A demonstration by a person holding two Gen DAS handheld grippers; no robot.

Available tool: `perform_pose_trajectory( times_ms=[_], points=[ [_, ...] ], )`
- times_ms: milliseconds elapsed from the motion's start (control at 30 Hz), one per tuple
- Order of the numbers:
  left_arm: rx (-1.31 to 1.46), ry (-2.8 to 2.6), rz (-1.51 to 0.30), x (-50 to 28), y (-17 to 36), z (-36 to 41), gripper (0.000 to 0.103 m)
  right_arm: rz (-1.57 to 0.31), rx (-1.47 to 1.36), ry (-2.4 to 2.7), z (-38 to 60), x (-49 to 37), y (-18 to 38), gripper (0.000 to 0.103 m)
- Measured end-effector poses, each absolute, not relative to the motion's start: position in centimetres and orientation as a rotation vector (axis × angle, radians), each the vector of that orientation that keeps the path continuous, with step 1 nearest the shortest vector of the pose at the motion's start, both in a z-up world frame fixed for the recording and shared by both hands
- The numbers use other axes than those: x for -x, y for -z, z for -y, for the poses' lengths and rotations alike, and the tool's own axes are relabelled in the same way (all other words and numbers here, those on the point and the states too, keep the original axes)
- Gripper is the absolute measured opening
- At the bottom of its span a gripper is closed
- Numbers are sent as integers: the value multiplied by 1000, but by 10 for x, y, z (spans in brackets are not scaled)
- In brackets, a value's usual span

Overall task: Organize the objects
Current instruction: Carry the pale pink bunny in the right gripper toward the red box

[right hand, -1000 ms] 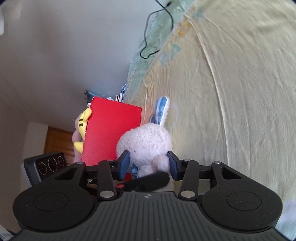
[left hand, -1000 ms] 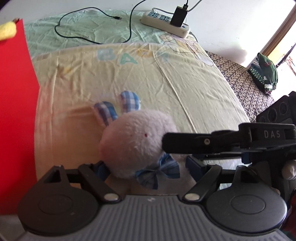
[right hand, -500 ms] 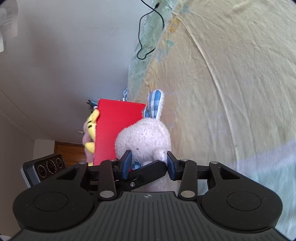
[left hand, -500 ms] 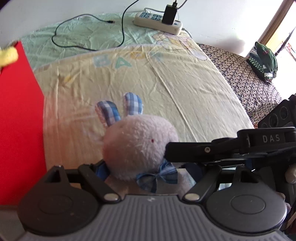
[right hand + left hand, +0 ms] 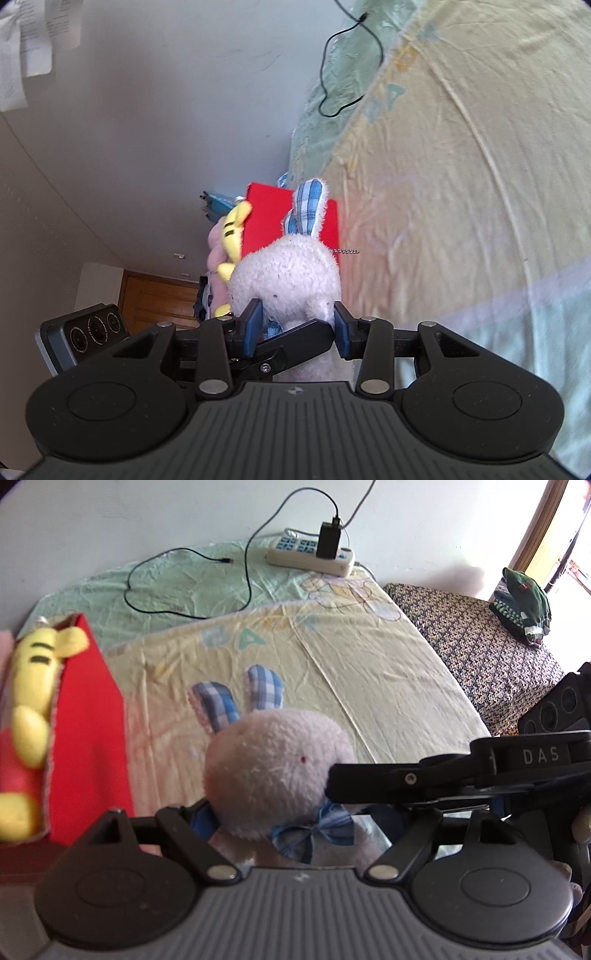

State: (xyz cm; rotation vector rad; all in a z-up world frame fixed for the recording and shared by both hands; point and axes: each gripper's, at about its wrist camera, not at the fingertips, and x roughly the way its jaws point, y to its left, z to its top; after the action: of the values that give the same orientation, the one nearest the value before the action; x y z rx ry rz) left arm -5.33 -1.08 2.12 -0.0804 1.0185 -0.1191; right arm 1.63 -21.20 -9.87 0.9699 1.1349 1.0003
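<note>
Red box (image 5: 88, 716) at left now shows a yellow plush (image 5: 33, 686) inside. White plush rabbit (image 5: 277, 768), blue plaid ears and bow, is lifted above the yellow sheet (image 5: 388, 686), clamped by left gripper (image 5: 291, 823) and right gripper (image 5: 297, 325), nearer the box than before.

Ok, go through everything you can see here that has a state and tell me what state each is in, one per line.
Plush rabbit: off the bed, held between both claws.
Left claw: shut on the plush rabbit.
Right claw: shut on the plush rabbit.
Red box: open, yellow plush toy inside.
Charger: plugged into the power strip.
Black cable: loose end lying free on the bed.
</note>
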Motion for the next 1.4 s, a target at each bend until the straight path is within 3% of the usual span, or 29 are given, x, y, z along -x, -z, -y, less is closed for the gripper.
perform_pose_trajectory(
  times_ms=[367,867,1400],
  points=[
    [89,114,-897,98,-64,-26,81,-1040,-886,-1070,175,12,50,43],
    [75,155,-777,155,-106,-134,81,-922,-883,-1097,76,64,5,43],
    [105,171,-777,153,-116,-237,82,-893,-882,-1031,-16,67,-12,44]
  ],
)
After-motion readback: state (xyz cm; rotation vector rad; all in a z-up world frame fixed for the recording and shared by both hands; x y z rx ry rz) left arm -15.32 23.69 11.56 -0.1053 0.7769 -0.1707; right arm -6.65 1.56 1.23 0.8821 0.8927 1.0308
